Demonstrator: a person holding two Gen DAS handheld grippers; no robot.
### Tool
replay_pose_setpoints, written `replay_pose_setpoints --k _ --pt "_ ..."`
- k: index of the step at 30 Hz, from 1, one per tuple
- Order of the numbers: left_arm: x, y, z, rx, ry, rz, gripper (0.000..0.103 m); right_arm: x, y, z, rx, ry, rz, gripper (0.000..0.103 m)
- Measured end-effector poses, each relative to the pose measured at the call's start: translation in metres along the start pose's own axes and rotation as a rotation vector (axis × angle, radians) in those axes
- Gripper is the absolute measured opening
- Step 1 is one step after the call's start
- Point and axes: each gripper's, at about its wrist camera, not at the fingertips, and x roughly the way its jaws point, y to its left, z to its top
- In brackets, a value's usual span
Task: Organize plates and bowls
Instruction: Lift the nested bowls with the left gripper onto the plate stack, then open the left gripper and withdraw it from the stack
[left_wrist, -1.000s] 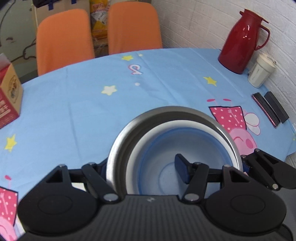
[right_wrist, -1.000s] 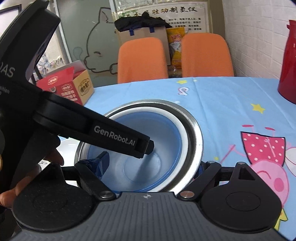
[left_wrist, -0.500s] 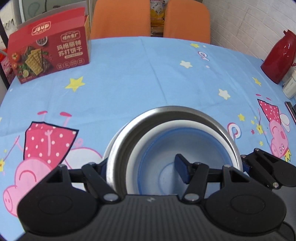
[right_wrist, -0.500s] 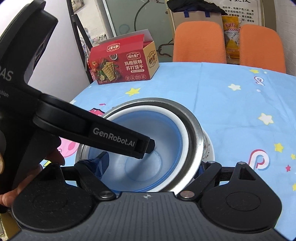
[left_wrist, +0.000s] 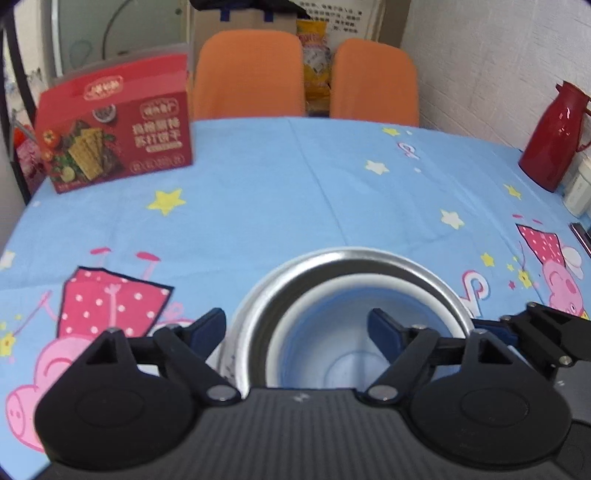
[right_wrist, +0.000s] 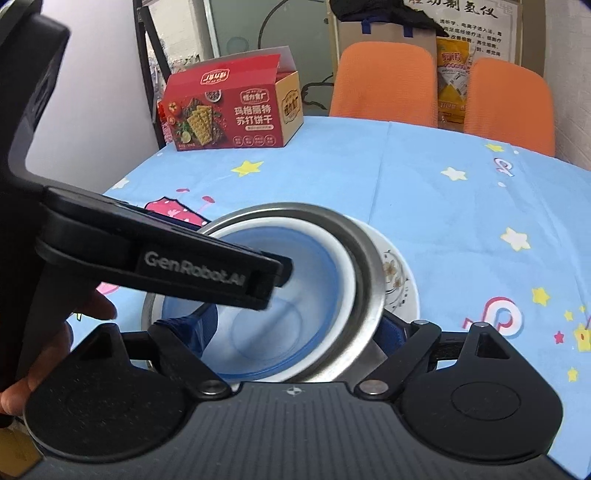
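A steel bowl (left_wrist: 354, 258) holds a white bowl (left_wrist: 369, 282) with a blue bowl (left_wrist: 332, 332) nested inside it. The stack rests over a white floral plate (right_wrist: 399, 280) on the blue tablecloth. My left gripper (left_wrist: 295, 326) straddles the stack's left rim with its jaws opening wide, and neither pad presses on it. One of its fingers (right_wrist: 207, 269) reaches over the blue bowl (right_wrist: 258, 328) in the right wrist view. My right gripper (right_wrist: 297, 328) is closing on the near rim, with one pad inside the blue bowl and the other outside the steel bowl (right_wrist: 365, 266).
A red cracker box (left_wrist: 118, 125) stands at the table's far left, and two orange chairs (left_wrist: 251, 74) stand behind the table. A red thermos (left_wrist: 554, 136) and a white cup (left_wrist: 580, 192) are at the far right by the wall. A person's hand (right_wrist: 37, 354) holds the left gripper.
Both grippers carried the bowl stack toward the cracker-box side and over the floral plate. The left gripper's jaws then spread off the rim. The right gripper kept its grip.
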Motion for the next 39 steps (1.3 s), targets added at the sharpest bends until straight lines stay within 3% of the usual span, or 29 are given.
replay_pose_setpoints --k 4,7,16,25,33,39 --pt "-0.025 -0.001 0.004 -0.016 -0.115 0.074 0.101 -0.022 -0.011 0.0 0.024 -0.074 -0.037 0.075" --pt "-0.038 -0.008 -0.001 -0.04 -0.157 0.123 0.101 -0.035 -0.021 -0.002 0.067 -0.112 -0.045 0.075" --pt "-0.077 -0.064 -0.058 -0.051 -0.204 0.251 0.101 -0.073 -0.052 -0.036 0.197 -0.172 -0.175 0.076" --pt "-0.1 -0.121 -0.133 -0.003 -0.199 0.213 0.101 -0.134 -0.053 -0.104 0.279 -0.259 -0.308 0.076" --pt "-0.106 -0.144 -0.183 0.058 -0.187 0.176 0.101 -0.168 -0.051 -0.151 0.317 -0.306 -0.335 0.076" --pt "-0.12 -0.143 -0.206 0.048 -0.191 0.144 0.101 -0.176 -0.041 -0.17 0.304 -0.307 -0.337 0.076"
